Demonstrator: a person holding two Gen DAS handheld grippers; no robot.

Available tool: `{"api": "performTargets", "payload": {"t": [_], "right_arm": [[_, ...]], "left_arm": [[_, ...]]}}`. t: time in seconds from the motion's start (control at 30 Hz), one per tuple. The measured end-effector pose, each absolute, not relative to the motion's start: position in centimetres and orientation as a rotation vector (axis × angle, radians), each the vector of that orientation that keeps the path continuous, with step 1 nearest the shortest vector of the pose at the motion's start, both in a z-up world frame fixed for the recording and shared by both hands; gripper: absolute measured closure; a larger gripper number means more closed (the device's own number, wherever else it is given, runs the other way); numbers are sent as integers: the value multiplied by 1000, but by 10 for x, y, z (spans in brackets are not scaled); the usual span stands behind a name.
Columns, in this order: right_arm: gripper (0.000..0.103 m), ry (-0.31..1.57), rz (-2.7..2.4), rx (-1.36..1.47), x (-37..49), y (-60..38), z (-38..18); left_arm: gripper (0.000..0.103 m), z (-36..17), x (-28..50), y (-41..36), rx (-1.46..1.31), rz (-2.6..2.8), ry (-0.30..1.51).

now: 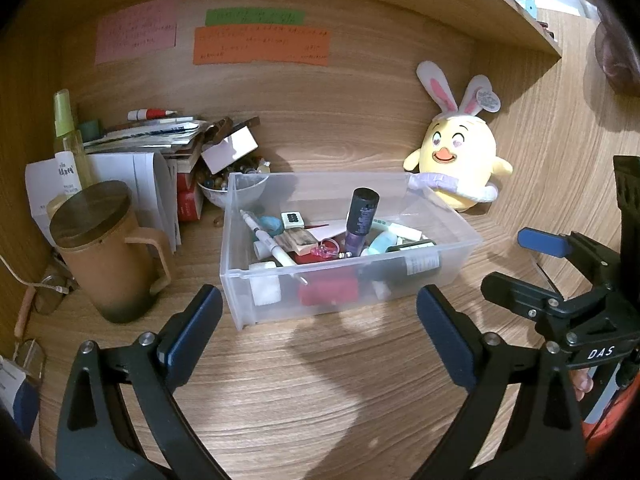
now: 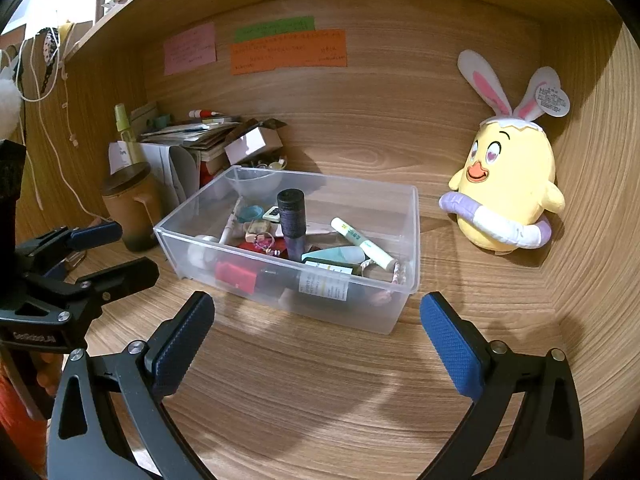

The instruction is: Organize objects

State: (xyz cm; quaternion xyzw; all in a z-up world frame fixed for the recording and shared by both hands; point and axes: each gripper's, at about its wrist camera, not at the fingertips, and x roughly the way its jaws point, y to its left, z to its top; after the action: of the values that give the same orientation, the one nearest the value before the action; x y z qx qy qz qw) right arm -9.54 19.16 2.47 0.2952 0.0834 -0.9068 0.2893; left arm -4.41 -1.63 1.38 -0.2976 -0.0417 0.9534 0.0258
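**Q:** What stage of the tidying is pictured?

**A:** An approach, by the look of it. Nearest the lens, the left tongs [image 1: 320, 344] and the right tongs [image 2: 316, 344] hover over the bare wood-grain tabletop [image 2: 320, 392], both spread wide, blue pads well apart, holding nothing. Just beyond them sits the clear rectangular plastic bin [image 1: 240, 280], already carrying a jumble of small things.

**Q:** What is in the bin?

**A:** A dark upright bottle with a black cap [image 1: 362, 216] stands in the middle; a white marker pen [image 1: 266, 238] leans at the left, a pale green-and-white tube [image 2: 364, 246] lies at the right, and a dark bottle with a white label [image 2: 316, 280] lies along the front wall. Smaller pieces are too tangled to name.

**Q:** What does the next move call for?

**A:** Probably a reach forward and down over the front wall, narrowing on one item. The standing bottle looks the easiest to take; it could tip if nudged.

**Q:** And what crowds the scene?

**A:** To the left, a brown lidded mug with a handle [image 1: 108, 256] stands near the bin. Behind it, a stack of papers and boxes [image 1: 160, 140] and a small bowl of beads [image 1: 222, 190] touching the bin's rear corner. Far right, a yellow chick plush with bunny ears [image 2: 508, 184] rests by the wall, apart from the bin.
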Motion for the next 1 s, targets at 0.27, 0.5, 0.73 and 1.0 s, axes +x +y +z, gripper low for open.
{"api": "performTargets", "payload": {"t": [0.27,0.5,0.73,1.0], "right_arm": [[0,220,-2420,789,-95,191,25],[0,218,-2419,788,-95,192,25],[0,217,-2419,788,-96,192,26],[0,216,-2422,787,-94,192,27]], "left_arm": [[4,13,-44,-15,-920,2947,-129],[4,13,-44,-14,-921,2946,-128],[4,14,-44,-13,-926,2942,-133],[4,14,-42,-11,-927,2939,-133]]}}
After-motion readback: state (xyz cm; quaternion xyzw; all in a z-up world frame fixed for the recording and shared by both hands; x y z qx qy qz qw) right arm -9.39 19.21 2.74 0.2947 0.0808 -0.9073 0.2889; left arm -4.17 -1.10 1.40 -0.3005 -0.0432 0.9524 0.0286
